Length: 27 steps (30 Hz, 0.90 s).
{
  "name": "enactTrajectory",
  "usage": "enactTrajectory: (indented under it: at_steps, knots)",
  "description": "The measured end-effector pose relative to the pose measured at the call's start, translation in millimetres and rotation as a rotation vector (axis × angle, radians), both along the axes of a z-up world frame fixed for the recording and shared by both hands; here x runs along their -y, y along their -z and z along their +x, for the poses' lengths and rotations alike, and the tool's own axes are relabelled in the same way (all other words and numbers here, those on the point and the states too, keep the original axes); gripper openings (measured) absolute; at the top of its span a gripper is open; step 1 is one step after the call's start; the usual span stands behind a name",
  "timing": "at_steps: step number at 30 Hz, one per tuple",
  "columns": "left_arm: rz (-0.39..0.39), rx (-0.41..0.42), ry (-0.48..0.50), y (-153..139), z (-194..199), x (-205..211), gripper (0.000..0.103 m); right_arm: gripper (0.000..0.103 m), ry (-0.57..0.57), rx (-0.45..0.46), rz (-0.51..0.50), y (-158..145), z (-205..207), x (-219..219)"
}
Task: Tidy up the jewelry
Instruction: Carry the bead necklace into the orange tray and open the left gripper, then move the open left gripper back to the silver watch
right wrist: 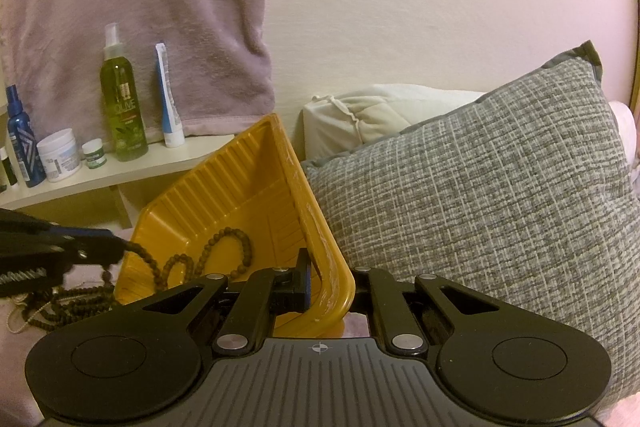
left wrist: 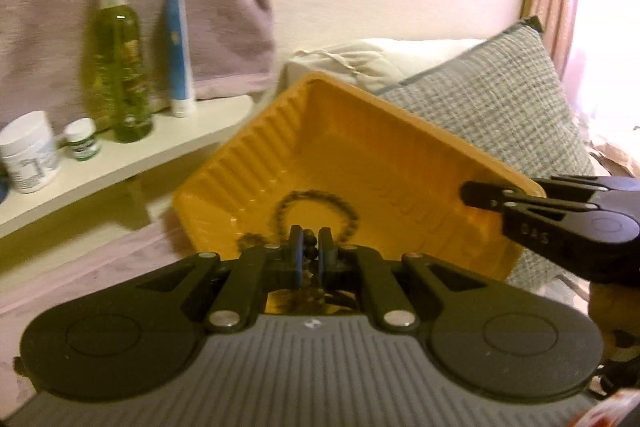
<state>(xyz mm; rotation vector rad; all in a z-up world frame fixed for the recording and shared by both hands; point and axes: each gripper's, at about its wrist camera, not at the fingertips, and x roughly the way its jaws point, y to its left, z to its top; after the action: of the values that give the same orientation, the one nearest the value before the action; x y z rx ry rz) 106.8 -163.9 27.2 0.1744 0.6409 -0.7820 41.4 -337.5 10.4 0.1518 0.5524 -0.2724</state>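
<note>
A yellow ribbed plastic tray (left wrist: pixel 248 163) is held tilted up in front of a grey pillow; it also shows in the right wrist view (right wrist: pixel 224 187). A dark beaded necklace (left wrist: pixel 348 211) loops inside the tray and trails out over its near edge (right wrist: pixel 224 243). My left gripper (left wrist: pixel 311 251) is shut on the bead strand at the tray's near edge; in the right wrist view it shows at the left (right wrist: pixel 116 247). My right gripper (right wrist: pixel 320 283) is shut on the tray's right rim, also visible in the left wrist view (left wrist: pixel 480 197).
A grey woven pillow (right wrist: pixel 480 195) and a white cushion (right wrist: pixel 360 123) lie behind the tray. A white shelf (right wrist: pixel 120 175) holds a green spray bottle (right wrist: pixel 120 107), a blue tube (right wrist: pixel 168 99) and small jars. A pink towel (right wrist: pixel 140 7) hangs above. More beads (right wrist: pixel 68 307) lie on the pink cover.
</note>
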Motion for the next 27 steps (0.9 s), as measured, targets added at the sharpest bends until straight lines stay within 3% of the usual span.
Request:
enactTrajectory:
  at_steps: [7, 11, 13, 27]
  knots:
    - [-0.020, -0.025, 0.055, 6.5, -2.6, 18.3, 0.006, 0.009, 0.003, 0.000, 0.002, 0.3, 0.1, -0.2]
    - [0.023, -0.039, 0.070, 15.3, -2.0, 25.7, 0.009, 0.009, 0.005, -0.001, 0.005, 0.6, 0.3, 0.0]
    - [0.042, -0.036, 0.070, 20.0, -3.6, 24.8, 0.028, 0.009, 0.004, -0.001, 0.005, 0.6, 0.3, 0.1]
    - [0.057, -0.051, -0.125, 31.8, -5.1, -57.7, 0.028, 0.009, 0.005, -0.002, 0.004, 0.6, 0.6, -0.7]
